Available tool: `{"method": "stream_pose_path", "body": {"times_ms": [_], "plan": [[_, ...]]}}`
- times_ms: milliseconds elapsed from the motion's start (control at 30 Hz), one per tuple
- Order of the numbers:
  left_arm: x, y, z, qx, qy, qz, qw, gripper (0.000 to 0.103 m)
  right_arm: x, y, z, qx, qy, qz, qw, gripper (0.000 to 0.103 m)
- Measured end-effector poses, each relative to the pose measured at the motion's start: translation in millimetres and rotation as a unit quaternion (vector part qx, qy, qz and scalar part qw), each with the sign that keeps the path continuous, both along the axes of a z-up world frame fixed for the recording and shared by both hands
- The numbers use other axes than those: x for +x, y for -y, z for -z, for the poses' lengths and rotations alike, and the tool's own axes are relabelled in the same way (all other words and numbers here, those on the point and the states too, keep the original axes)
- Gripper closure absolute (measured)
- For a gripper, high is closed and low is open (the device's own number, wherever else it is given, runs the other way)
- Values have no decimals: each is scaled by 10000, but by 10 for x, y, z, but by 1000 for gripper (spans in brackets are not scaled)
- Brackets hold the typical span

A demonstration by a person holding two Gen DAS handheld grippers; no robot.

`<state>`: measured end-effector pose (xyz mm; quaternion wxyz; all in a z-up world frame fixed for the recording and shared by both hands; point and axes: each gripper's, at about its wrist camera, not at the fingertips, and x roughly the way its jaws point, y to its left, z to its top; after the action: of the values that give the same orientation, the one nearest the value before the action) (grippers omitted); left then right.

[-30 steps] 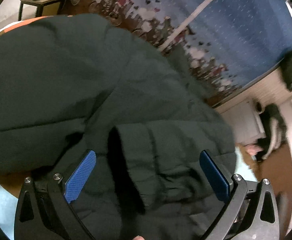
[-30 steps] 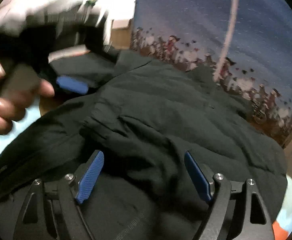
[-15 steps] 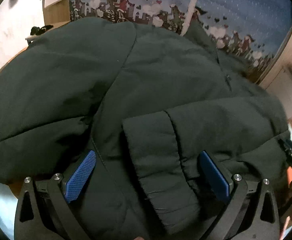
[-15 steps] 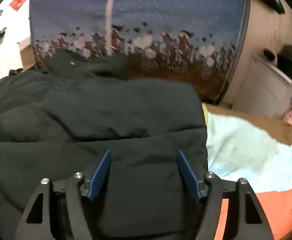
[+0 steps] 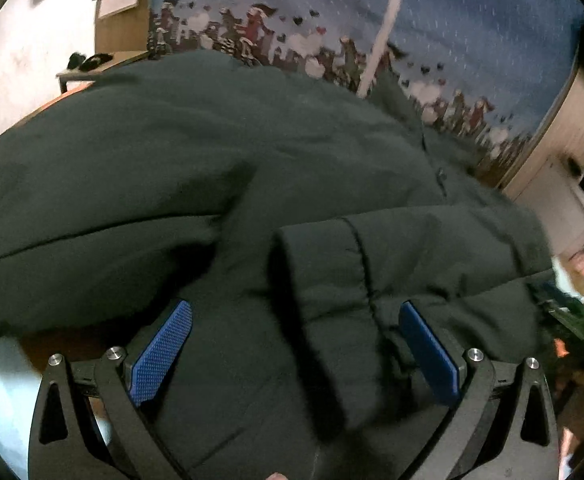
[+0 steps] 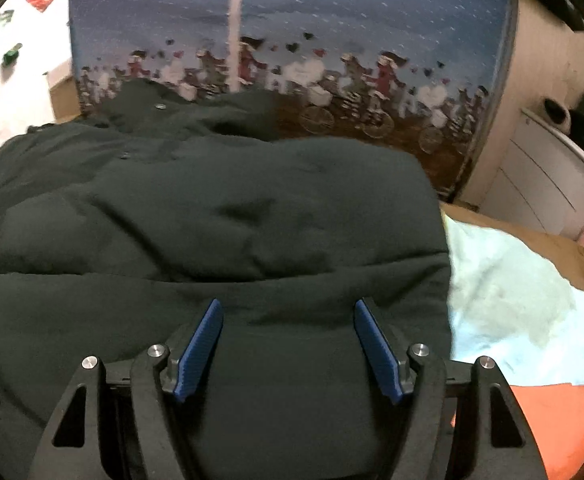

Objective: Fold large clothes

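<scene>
One dark green padded jacket fills both wrist views, lying puffy and creased on a surface covered in pale blue and orange cloth. In the left wrist view its sleeve cuff lies folded across the body at about six o'clock, between the spread fingers of the left gripper, whose blue pads do not press it. A small table stands at ten o'clock, a blue patterned curtain at one. In the right wrist view the right gripper hovers over the jacket's hem, fingers apart, gripping nothing. White drawers stand at three o'clock.
</scene>
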<state>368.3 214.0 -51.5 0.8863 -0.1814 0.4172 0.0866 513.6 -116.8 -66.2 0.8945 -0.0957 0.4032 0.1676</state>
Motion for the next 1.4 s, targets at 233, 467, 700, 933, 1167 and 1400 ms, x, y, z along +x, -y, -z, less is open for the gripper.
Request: {"method": "stream_pose_path", "body": {"times_ms": [233, 467, 700, 933, 1167, 1400], "plan": [[-757, -503, -326, 61, 183, -487, 9986, 1, -272, -772, -249, 255, 240, -818, 9960, 26], [-1411, -1022, -602, 98, 302, -1333, 9906, 1, -535, -1593, -466, 535, 375, -1524, 9862, 17], [-2016, -1651, -610, -287, 463, -2505, 9666, 1, -731, -2260, -506, 519, 440, -1871, 9800, 15], [-2434, -2208, -505, -394, 479, -3326, 9410, 1, -751, -2590, -282, 391, 452, -1704, 9836, 15], [-2518, -2454, -459, -506, 551, -3577, 9308, 1, -746, -2787, 29, 57, 397, -1679, 9850, 9], [-2487, -2552, -430, -508, 826, -3807, 9196, 1, -716, -2794, 142, 130, 353, -1682, 9850, 1]]}}
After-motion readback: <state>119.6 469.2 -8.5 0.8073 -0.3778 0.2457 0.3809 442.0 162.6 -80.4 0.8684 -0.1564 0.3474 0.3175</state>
